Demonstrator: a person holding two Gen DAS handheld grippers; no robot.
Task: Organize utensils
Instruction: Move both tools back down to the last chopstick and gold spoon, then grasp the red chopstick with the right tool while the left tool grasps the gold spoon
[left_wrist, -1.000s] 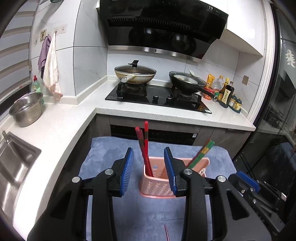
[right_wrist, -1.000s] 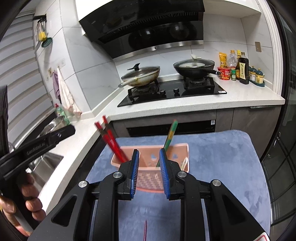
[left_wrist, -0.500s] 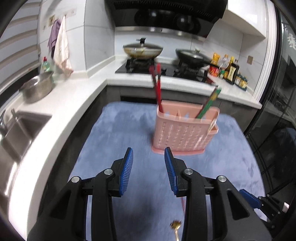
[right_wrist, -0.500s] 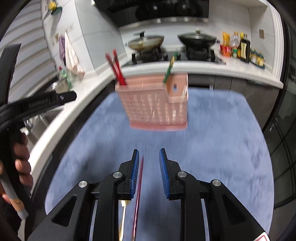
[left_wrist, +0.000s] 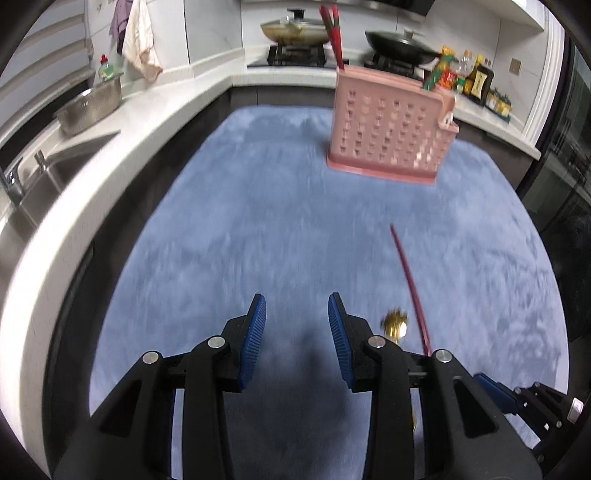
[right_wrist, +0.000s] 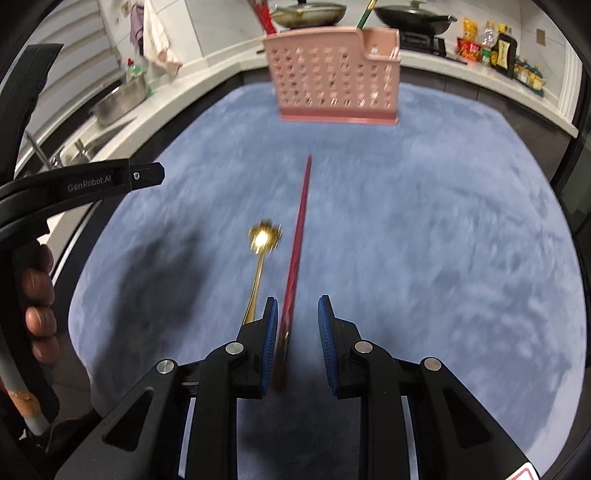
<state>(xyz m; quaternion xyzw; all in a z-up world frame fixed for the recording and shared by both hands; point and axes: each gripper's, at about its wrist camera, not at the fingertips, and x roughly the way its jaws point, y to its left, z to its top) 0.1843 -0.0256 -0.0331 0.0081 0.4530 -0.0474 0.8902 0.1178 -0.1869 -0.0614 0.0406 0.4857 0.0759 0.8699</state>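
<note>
the blue cloth-covered table takes up most of both views, a soft bed that keeps loose utensils from sliding. on its far side, toward twelve o'clock in the right wrist view and about one o'clock in the left, stands the pink perforated utensil holder, upright, with red chopsticks leaning out of its left compartment and a green-tipped chopstick out of a right one; sorted that way, it looks like the goal for what remains loose.

two pieces lie on the cloth, well short of the holder. a single dark red chopstick lies pointing at the holder, its near end between the right gripper's blue pads. the jaws stand apart with a clear gap on the right side; the stick sits close by the left pad, and blur hides whether they touch, so nothing is clamped. lining up along the stick suits a pinch across its width. just beside it at nine o'clock lies a gold spoon with a flower-shaped end.

the left gripper is open and empty over bare cloth, the spoon at its three o'clock, likely its own target.
</note>
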